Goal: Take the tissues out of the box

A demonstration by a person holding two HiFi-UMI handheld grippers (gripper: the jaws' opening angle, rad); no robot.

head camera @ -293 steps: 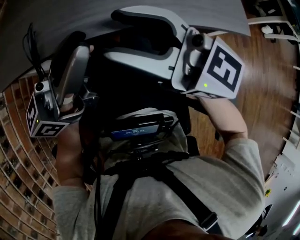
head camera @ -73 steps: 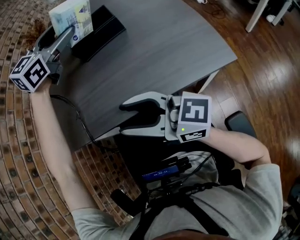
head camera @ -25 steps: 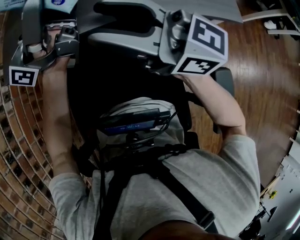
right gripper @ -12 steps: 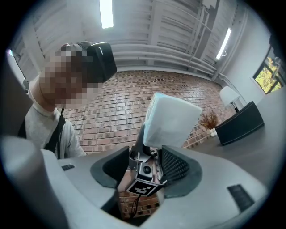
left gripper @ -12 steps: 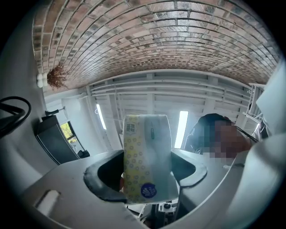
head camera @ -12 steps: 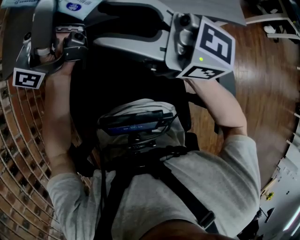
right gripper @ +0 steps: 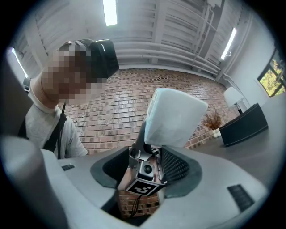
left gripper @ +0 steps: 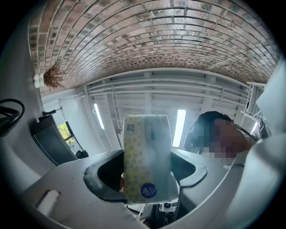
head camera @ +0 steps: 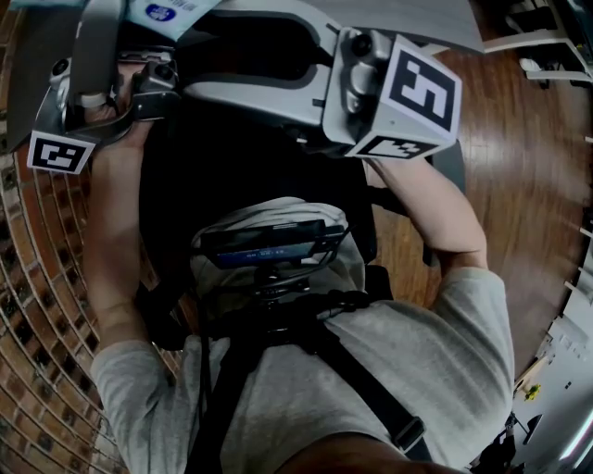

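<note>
My left gripper [left gripper: 147,173] is shut on a tissue pack [left gripper: 146,152] with a yellow dotted wrapper and a blue round label, held upright between the jaws. In the head view the left gripper [head camera: 97,56] is raised at the upper left, and the tissue pack [head camera: 171,11] is cut off by the top edge. My right gripper [head camera: 199,46] is level with it and points left toward it. In the right gripper view the right gripper [right gripper: 140,169] is open, and the left gripper's marker cube [right gripper: 145,185] and the tissue pack [right gripper: 175,117] show through its gap.
The black box [right gripper: 243,125] stands on the dark grey table [right gripper: 263,152] beside a dried plant [right gripper: 212,120]; the black box [left gripper: 50,141] also shows in the left gripper view. Below me are my torso, a wooden floor [head camera: 528,185] to the right and a brick floor [head camera: 37,296] to the left.
About three seconds ago the left gripper held the pack at the box on the table. It has since carried the pack up in front of the right gripper. Little has moved in the last second.
</note>
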